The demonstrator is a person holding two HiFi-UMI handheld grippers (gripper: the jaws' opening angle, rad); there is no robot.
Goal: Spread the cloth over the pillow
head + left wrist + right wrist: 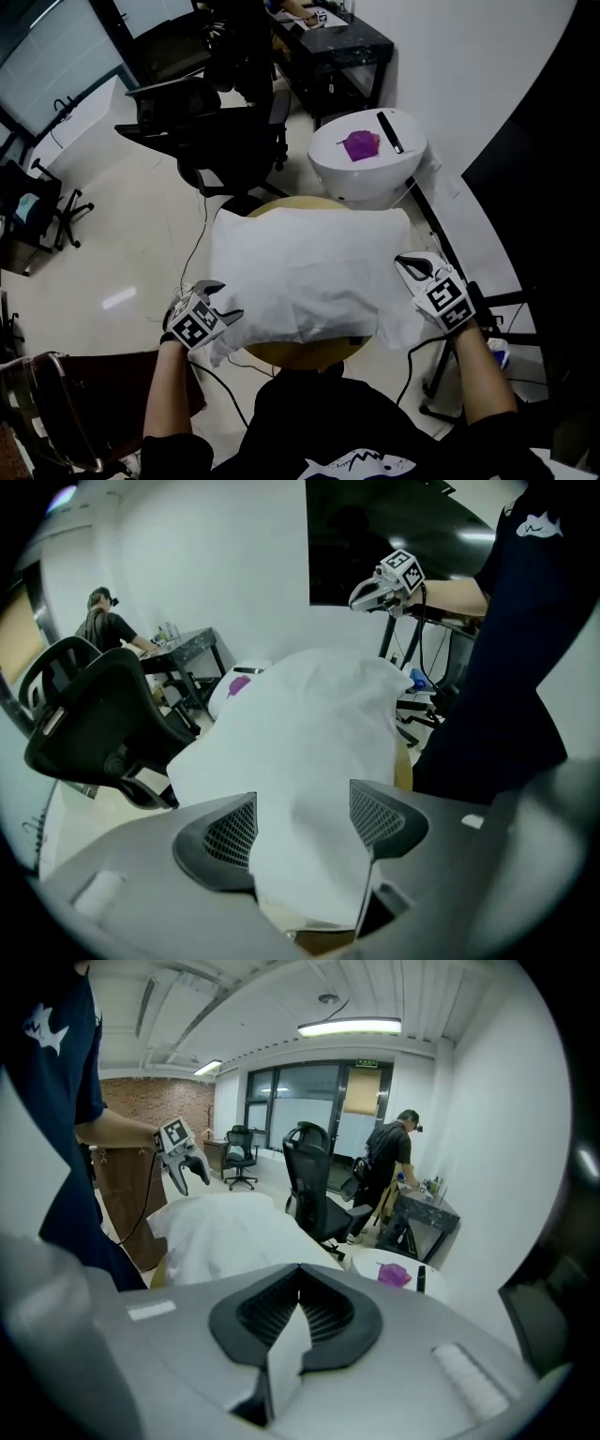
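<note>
Cloth (309, 291), white, lies at the centre of the head view, draped over a plump white pillow (309, 230) on a round wooden table (309, 354); where cloth ends and pillow begins cannot be told. At lower left the left gripper (223, 300) sits at the cloth's near corner, and at right of centre the right gripper (408, 264) sits at its right edge. Above the pillow, toward the upper right, stands a white round unit (366, 164). On its flat top lie a purple crumpled thing (361, 145) and a black stick (389, 131); whether the unit is a container cannot be told. Black office chairs (211, 122) fill the upper left. In the left gripper view the claw is spread wide. The cloth runs down through the gap at bottom centre, brushing both mesh pads without being clamped, and the covered pillow rises behind it in mid-frame. In the right gripper view the claw at bottom centre is pressed together on a narrow white flap of the cloth that sticks out toward the camera. The covered pillow lies at left of centre, and the purple thing and the stick show on the white unit at right of centre.
</note>
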